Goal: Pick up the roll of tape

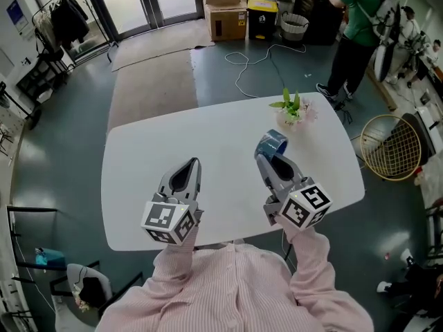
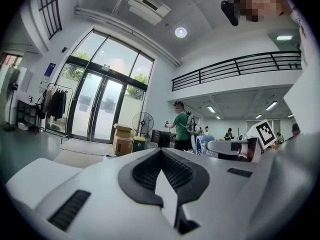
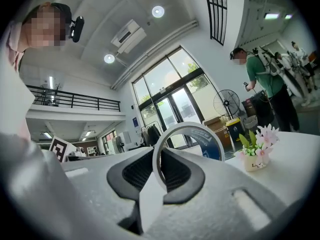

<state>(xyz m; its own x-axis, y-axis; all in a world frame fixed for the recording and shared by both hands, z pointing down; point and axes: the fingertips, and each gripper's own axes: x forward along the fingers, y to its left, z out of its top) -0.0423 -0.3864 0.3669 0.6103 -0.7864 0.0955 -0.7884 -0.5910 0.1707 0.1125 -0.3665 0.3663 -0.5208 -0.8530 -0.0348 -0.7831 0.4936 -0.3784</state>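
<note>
The roll of tape [image 1: 271, 143] is a blue ring with a white inner core. My right gripper [image 1: 266, 159] is shut on its edge and holds it above the white table [image 1: 152, 151]. In the right gripper view the roll of tape [image 3: 200, 136] stands upright between the jaws, its rim clamped by the dark pads. My left gripper [image 1: 192, 166] hangs over the table to the left with nothing in it. In the left gripper view the jaws of my left gripper [image 2: 162, 171] meet with nothing between them, and the right gripper with the tape [image 2: 204, 145] shows at the right.
A small pot of flowers [image 1: 294, 108] stands near the table's far right edge. A person in green [image 1: 358, 26] stands beyond the table beside a white cable [image 1: 252, 64] on the floor. A wire basket [image 1: 394, 147] sits right of the table. Cardboard boxes [image 1: 225, 12] line the far wall.
</note>
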